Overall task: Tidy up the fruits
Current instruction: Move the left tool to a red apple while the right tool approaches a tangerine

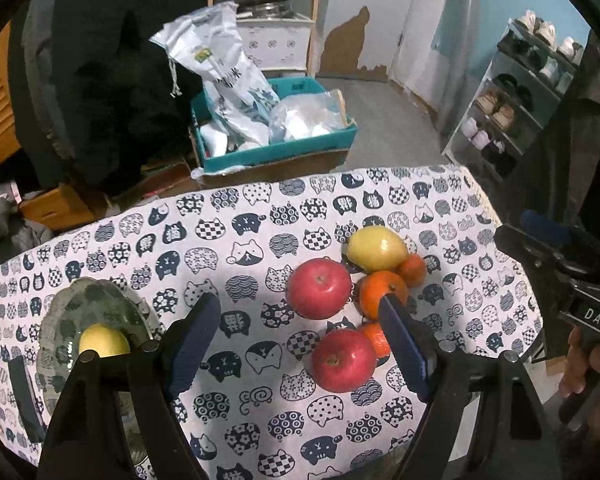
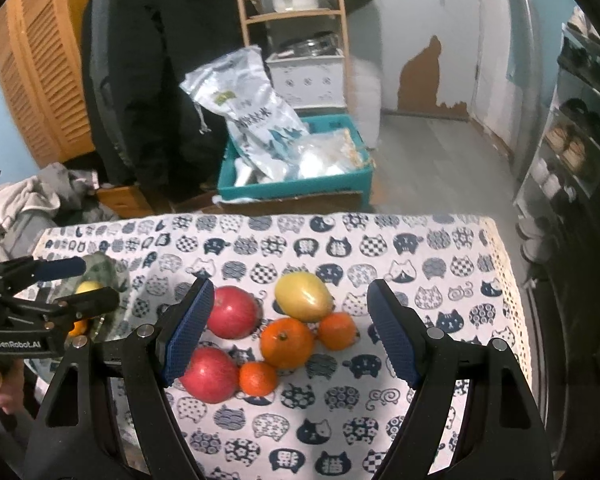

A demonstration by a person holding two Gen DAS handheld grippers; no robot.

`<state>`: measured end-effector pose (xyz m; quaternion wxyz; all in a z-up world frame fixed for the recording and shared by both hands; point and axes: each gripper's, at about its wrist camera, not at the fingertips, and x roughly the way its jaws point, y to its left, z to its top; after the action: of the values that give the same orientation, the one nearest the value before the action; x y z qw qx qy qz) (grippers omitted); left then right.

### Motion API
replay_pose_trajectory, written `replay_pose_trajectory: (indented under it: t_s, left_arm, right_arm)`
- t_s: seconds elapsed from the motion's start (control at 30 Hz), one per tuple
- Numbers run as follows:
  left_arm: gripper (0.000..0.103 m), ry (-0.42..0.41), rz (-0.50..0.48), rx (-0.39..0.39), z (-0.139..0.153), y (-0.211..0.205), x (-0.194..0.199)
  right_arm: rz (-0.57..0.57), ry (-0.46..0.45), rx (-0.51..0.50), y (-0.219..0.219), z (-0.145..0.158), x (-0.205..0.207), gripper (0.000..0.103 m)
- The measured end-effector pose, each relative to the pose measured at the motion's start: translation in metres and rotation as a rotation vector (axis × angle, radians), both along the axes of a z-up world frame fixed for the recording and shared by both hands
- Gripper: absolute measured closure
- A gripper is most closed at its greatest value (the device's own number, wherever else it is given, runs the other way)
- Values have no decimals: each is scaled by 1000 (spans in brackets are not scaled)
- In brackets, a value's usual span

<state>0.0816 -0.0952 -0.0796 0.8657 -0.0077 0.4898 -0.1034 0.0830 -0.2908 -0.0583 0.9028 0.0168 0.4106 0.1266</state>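
On the cat-print tablecloth (image 1: 235,240) lies a cluster of fruit: two red apples (image 1: 319,288) (image 1: 343,360), a yellow lemon (image 1: 376,249) and three oranges (image 1: 382,294). The same cluster shows in the right wrist view, with an apple (image 2: 232,312), the lemon (image 2: 304,296) and an orange (image 2: 287,342). A glass bowl (image 1: 87,308) at the left holds a lemon (image 1: 103,342). My left gripper (image 1: 300,340) is open and empty above the cloth, between bowl and cluster. My right gripper (image 2: 289,328) is open and empty over the cluster.
A teal crate (image 1: 275,148) with plastic bags stands on the floor beyond the table. A shoe rack (image 1: 512,108) is at the right. A wooden shelf (image 2: 291,20) and a dark coat (image 2: 147,60) stand behind. The table's right edge (image 2: 504,280) is near the fruit.
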Motion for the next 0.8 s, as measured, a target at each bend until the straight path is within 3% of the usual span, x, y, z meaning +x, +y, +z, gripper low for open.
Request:
replay_pose_trajectory:
  t_s: [0.53, 0.8]
  left_arm:
    - [21, 114, -44, 55, -71, -36, 50]
    - [21, 189, -42, 41, -109, -41, 73]
  right_arm:
    - [-59, 148, -20, -20, -63, 34, 23]
    - [-79, 201, -26, -27, -83, 43, 23]
